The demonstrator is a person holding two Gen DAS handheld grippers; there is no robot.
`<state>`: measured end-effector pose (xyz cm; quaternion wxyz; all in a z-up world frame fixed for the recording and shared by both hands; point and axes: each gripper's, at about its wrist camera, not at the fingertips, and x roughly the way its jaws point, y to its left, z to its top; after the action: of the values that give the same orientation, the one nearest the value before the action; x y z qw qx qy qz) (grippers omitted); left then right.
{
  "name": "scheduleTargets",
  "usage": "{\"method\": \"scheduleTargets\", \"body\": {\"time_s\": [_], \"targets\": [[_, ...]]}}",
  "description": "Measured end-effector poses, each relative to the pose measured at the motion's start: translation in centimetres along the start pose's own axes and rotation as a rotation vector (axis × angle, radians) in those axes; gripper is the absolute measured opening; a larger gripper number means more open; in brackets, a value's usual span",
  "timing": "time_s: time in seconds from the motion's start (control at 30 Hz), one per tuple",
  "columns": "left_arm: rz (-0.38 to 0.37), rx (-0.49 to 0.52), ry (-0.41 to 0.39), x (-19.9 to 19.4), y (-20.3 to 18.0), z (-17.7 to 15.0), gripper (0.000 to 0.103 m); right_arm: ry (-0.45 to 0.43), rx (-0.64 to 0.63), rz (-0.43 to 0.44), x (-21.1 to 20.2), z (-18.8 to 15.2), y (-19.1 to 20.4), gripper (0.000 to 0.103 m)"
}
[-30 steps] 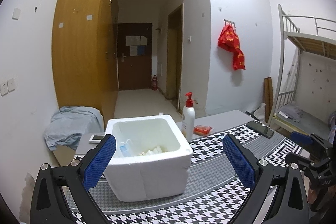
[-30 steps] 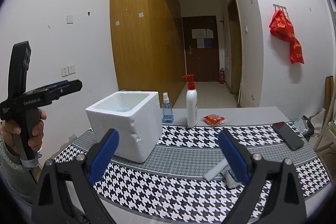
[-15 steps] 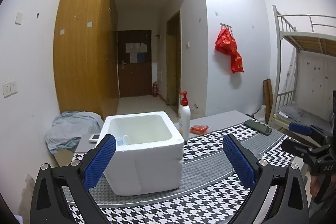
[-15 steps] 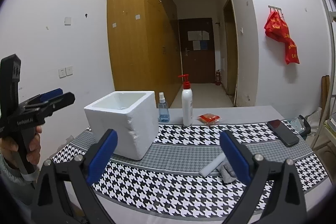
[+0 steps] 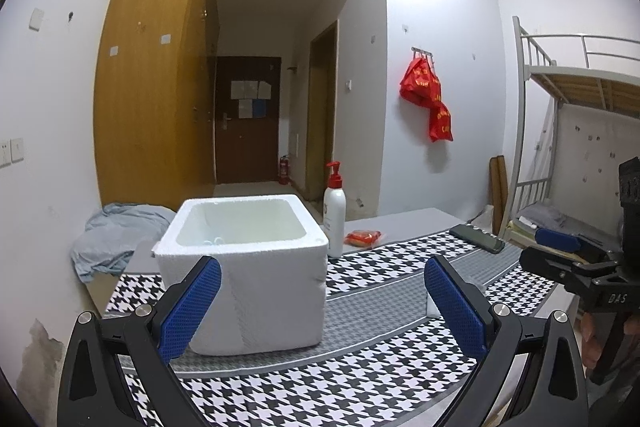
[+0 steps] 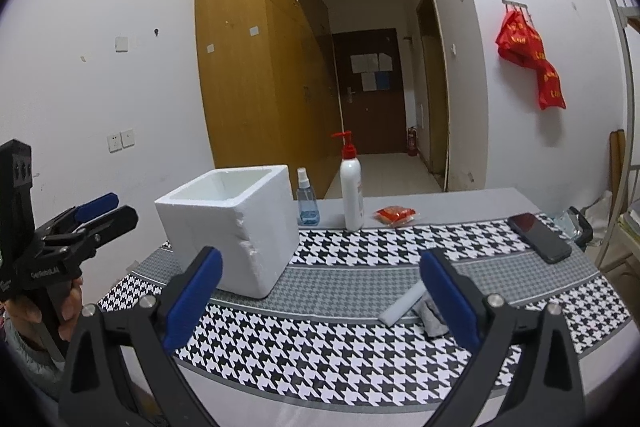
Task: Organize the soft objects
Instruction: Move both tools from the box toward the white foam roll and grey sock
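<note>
Both grippers hover above the near edge of the table with the black-and-white houndstooth cloth [image 6: 360,343], and neither holds anything. The left gripper [image 5: 322,303] has its blue-padded jaws spread wide, framing the white square foam box [image 5: 244,267]; the right gripper [image 6: 320,299] is equally wide open. The soft things left to sort appear to be a white foam strip [image 6: 402,307] and a crumpled grey cloth piece [image 6: 434,315], lying touching each other on the cloth's near right, partly hidden behind the right gripper's right finger.

To do the pick well, the right gripper should come down over one soft piece only, pinch it near its middle so it does not sag or drag its neighbour, then carry it left over the box rim.

Around stand a white pump bottle with a red top [image 6: 352,191], a small blue spray bottle [image 6: 307,203], a red sachet [image 6: 396,215] and a black phone [image 6: 540,237]; none blocks the route. The box's high wall is the main obstacle.
</note>
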<state>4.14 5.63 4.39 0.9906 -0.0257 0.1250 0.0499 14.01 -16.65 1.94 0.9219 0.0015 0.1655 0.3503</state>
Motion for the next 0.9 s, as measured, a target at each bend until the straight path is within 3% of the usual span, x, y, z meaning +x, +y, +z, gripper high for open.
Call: {"method": "scheduleTargets", "body": {"time_s": [0.27,0.9], "targets": [[0.003,0.033,-0.02,-0.2,-0.7,-1.3,0.102,0.023,-0.015,0.004,0.4,-1.2,0.5,0.101],[-0.022,0.019,0.056,2.6,-1.5,-2.7,0.102,0.065,0.019,-0.032,1.6,-2.4,-1.4,0.101]]}}
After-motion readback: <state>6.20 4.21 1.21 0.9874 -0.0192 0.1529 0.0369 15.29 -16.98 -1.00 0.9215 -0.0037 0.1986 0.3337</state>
